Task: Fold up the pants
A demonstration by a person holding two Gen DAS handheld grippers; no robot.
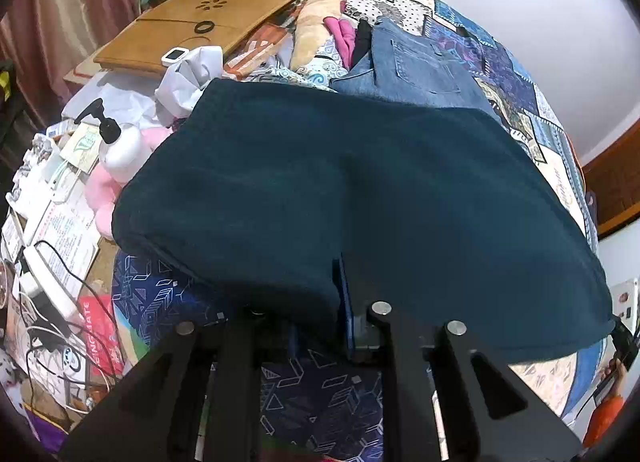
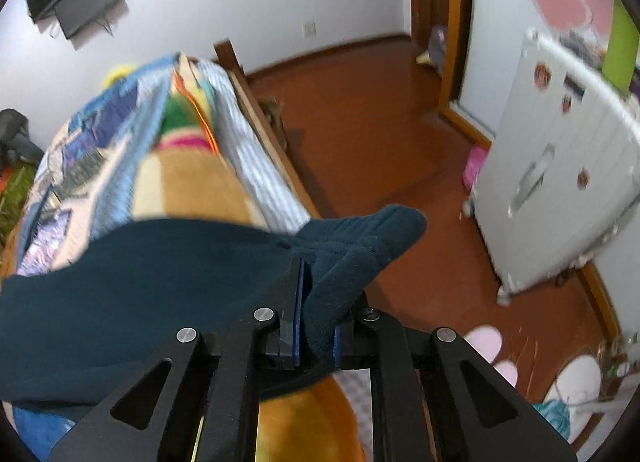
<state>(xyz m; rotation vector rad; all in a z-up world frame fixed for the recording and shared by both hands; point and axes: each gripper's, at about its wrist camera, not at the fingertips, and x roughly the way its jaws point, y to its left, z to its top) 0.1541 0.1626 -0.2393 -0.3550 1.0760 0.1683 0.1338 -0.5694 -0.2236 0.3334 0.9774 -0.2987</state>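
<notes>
The bed (image 1: pixel 532 130), under a patchwork quilt of blue, purple and cream squares, fills the left wrist view, and its wooden side rail (image 2: pixel 276 146) runs along a red-brown floor (image 2: pixel 380 134) in the right wrist view. Across the near part of the bed the dark teal pants (image 1: pixel 320 190) hang as a broad sheet lifted off the quilt, blocking much of the bedding behind. Beyond them, far and right of centre, folded blue jeans (image 1: pixel 416 66) lie flat with a back pocket showing, beside a magenta cloth (image 1: pixel 342 32). To the far left a wooden lap desk (image 1: pixel 192 22) rests on the clutter, with a white pump bottle (image 1: pixel 116 146) and pink plush (image 1: pixel 104 190) nearer. A white cabinet (image 2: pixel 560 182) stands at the right by the wall. The left gripper (image 1: pixel 340 294) has its fingers buried in the pants' near edge, clamped on the cloth. The right gripper (image 2: pixel 318 302) pinches a bunched corner (image 2: pixel 360 246) of the pants between its blue pads, out past the bed's side.
</notes>
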